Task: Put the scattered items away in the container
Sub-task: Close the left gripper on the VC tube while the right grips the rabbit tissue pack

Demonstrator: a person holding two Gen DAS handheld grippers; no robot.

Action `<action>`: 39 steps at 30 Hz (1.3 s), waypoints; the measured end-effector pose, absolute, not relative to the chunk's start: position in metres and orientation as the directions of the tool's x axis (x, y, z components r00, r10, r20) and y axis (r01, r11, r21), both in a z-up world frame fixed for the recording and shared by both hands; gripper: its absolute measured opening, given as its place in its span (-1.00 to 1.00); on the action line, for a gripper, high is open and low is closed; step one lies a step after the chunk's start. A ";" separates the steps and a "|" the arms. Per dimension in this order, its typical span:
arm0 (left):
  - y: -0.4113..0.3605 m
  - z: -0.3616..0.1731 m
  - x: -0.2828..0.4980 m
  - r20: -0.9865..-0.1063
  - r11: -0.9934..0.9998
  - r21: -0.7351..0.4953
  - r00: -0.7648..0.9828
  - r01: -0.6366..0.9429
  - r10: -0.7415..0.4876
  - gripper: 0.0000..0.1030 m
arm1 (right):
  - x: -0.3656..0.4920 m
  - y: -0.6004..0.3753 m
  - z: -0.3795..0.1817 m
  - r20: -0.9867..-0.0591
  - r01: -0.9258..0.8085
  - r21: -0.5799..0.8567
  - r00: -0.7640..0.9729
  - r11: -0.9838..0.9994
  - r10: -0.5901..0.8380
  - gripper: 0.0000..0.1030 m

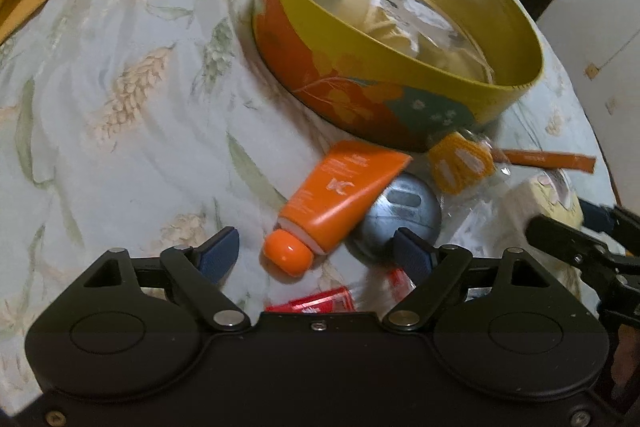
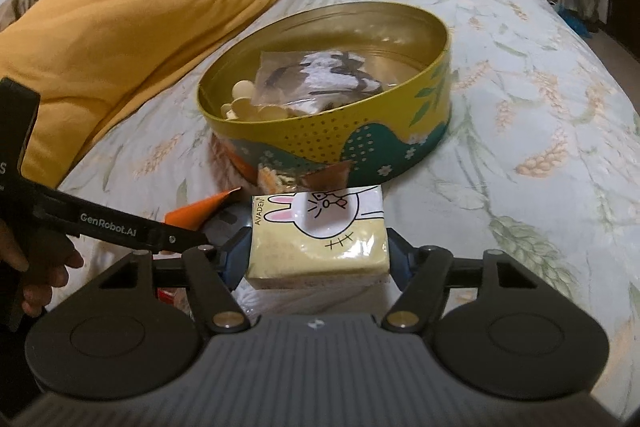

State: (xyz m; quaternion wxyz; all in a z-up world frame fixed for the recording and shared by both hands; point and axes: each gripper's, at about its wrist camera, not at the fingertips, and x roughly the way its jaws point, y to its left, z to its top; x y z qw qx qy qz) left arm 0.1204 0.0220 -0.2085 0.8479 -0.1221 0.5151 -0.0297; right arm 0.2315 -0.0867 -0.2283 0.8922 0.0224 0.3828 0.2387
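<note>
My right gripper (image 2: 316, 257) pinches the yellow tissue pack (image 2: 320, 239) with the rabbit print, one blue pad against each short side; the pack sits just off the floral bedsheet (image 2: 520, 107), near me and just in front of the round tin (image 2: 328, 147).

My left gripper (image 1: 316, 251) stands spread, nothing between the pads. The orange tube (image 1: 336, 199) lies between the fingers' line, cap end nearest me, flat end pointing at the tin wall. A grey round disc (image 1: 400, 211) sits just right of the tube, partly under it, with the right-hand finger (image 1: 412, 255) in front of its near edge.

Tin is open, upright on the sheet, far from both grippers. Inside: a clear plastic bag (image 2: 316, 83) and some cream rounded pieces (image 2: 244, 103) at the left of the floor.

Still outside: a yellow knitted piece (image 1: 460, 163) touching the tin's near wall, an orange strip (image 1: 544, 159) right of it, red wrappers (image 1: 316, 303) nearest me.

A yellow blanket (image 2: 120, 47) lies far left
</note>
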 end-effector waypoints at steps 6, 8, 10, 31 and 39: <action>0.026 -0.211 0.127 -0.859 0.967 -0.241 0.482 -0.083 -0.172 0.60 | 0.228 -0.094 -0.225 -0.672 -0.385 0.223 0.605 0.896 0.427 0.35; 0.028 -0.213 0.127 -0.855 0.963 -0.254 0.487 -0.090 -0.180 0.59 | 0.227 -0.095 -0.224 -0.672 -0.379 0.219 0.609 0.899 0.421 0.35; 0.033 -0.214 0.127 -0.849 0.956 -0.272 0.495 -0.109 -0.185 0.54 | 0.226 -0.096 -0.223 -0.672 -0.372 0.220 0.612 0.902 0.417 0.35; 0.041 -0.224 0.128 -0.846 0.957 -0.233 0.522 -0.173 -0.112 -0.23 | 0.214 -0.105 -0.211 -0.656 -0.348 0.224 0.637 0.910 0.405 0.35; 0.064 -0.219 0.115 -0.830 0.891 -0.358 0.533 -0.279 -0.167 -0.36 | 0.213 -0.107 -0.210 -0.651 -0.348 0.223 0.642 0.911 0.405 0.35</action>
